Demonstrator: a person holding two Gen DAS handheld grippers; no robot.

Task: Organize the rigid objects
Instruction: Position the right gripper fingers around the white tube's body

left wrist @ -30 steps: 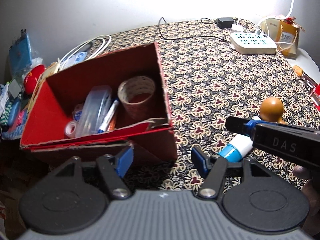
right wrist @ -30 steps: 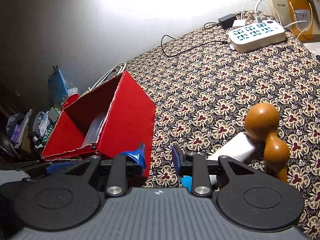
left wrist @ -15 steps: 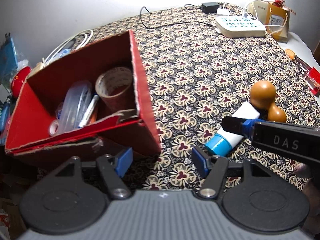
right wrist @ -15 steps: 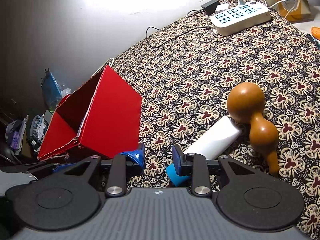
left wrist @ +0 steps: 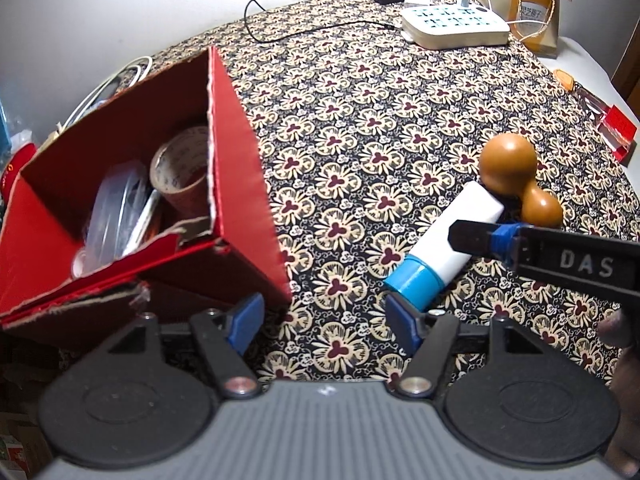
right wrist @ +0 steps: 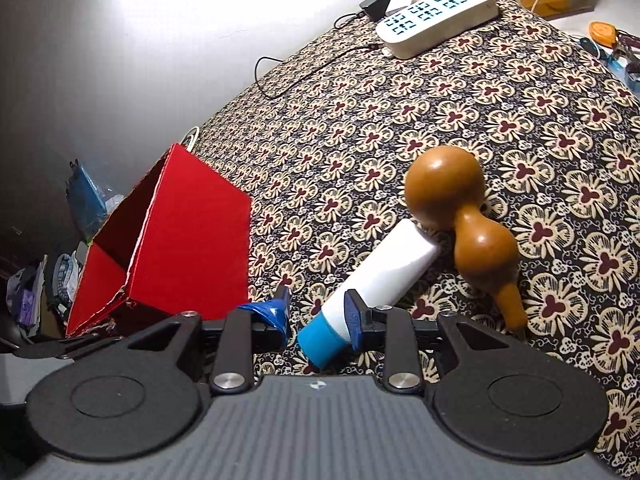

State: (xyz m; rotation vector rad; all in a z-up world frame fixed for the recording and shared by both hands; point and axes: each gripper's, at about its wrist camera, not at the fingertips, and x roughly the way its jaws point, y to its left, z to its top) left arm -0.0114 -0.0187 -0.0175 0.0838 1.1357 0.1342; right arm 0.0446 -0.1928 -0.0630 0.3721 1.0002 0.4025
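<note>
Although both grippers sit nearest the lenses, neither holds anything: the left gripper [left wrist: 326,318], jaws spread wide, hangs over bare cloth between box and tube, while the right gripper [right wrist: 318,312], jaws parted more narrowly, has the blue cap end of the white plastic tube with blue cap [right wrist: 366,288] between its fingers, one pad beside the tube; whether it touches cannot be told. Item next out: that tube lies flat on the black tablecloth with cream and maroon floral print [left wrist: 360,120], its white end touching the tan, glossy double-bulbed gourd [right wrist: 460,220]. Item to the left: the red cardboard box with torn front edge [left wrist: 236,184], open at the top. Judged progress: partly done, since the box already holds a roll of brown tape [left wrist: 182,168], clear plastic pieces [left wrist: 112,216] and a pen-like stick; tube and gourd remain out, the tube likely next. Farthest: white power strip [left wrist: 456,28] with black adapter and cable, tan paper gift bag [left wrist: 534,12]. Left view alone shows the box contents and the right gripper from the side; right view alone shows the gourd's stem, the box's outer red wall, and orange and blue oddments at the far right edge.
</note>
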